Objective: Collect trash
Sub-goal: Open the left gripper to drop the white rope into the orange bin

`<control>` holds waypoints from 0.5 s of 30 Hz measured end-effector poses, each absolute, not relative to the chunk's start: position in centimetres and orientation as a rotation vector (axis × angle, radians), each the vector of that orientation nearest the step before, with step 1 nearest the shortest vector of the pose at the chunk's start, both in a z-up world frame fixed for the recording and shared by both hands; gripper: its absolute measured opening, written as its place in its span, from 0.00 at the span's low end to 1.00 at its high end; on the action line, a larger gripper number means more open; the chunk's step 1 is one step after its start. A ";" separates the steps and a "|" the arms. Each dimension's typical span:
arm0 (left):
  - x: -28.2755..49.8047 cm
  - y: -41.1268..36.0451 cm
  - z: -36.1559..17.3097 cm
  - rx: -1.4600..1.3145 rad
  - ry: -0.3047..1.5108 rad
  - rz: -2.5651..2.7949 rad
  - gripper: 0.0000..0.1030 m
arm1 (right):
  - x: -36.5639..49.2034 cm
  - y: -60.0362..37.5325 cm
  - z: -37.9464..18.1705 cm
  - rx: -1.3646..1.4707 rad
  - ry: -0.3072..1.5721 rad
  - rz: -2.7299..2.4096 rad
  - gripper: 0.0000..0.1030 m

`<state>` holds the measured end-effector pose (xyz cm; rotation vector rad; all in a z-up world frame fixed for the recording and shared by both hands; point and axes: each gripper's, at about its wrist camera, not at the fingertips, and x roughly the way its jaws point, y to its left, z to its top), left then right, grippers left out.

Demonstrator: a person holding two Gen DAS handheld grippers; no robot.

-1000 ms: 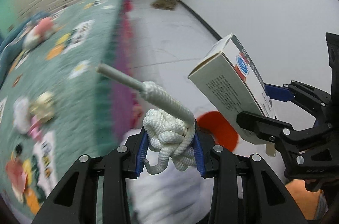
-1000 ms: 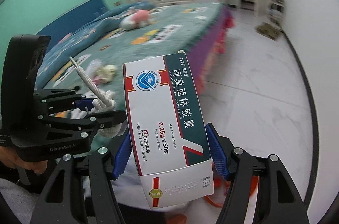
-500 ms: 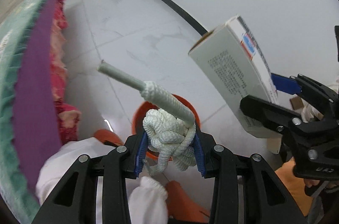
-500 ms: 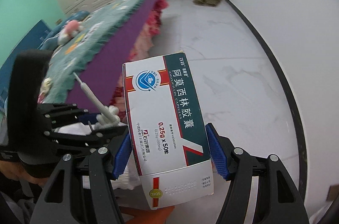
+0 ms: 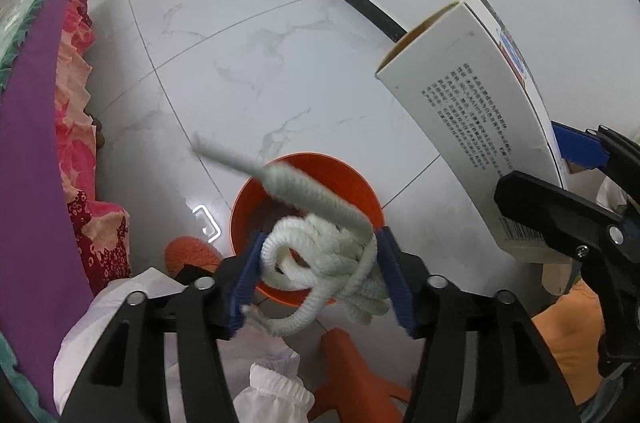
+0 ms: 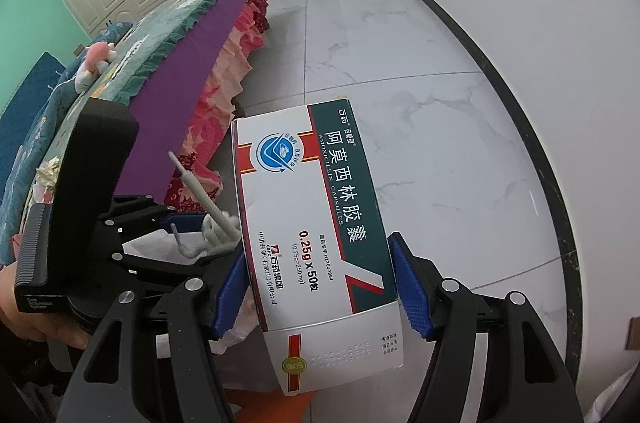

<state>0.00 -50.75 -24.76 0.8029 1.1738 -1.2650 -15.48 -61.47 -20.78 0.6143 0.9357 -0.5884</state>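
Medicine box and knotted rope poised above an orange bin.
Reading "AMOXICILLIN CAPSULES" and "0.25g x 50", the white, green and red medicine box (image 6: 316,243) is sitting clamped between the right gripper (image 6: 316,287) pads. The left gripper (image 5: 320,279) jaws are opening around a white knotted rope (image 5: 324,259), its stiff end jutting forward, directly over the orange bin (image 5: 360,191).
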 end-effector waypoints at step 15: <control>0.1 -50.6 -24.4 0.805 1.160 -1.238 0.71 | -13.4 -61.2 -22.3 0.611 0.974 -0.557 0.64</control>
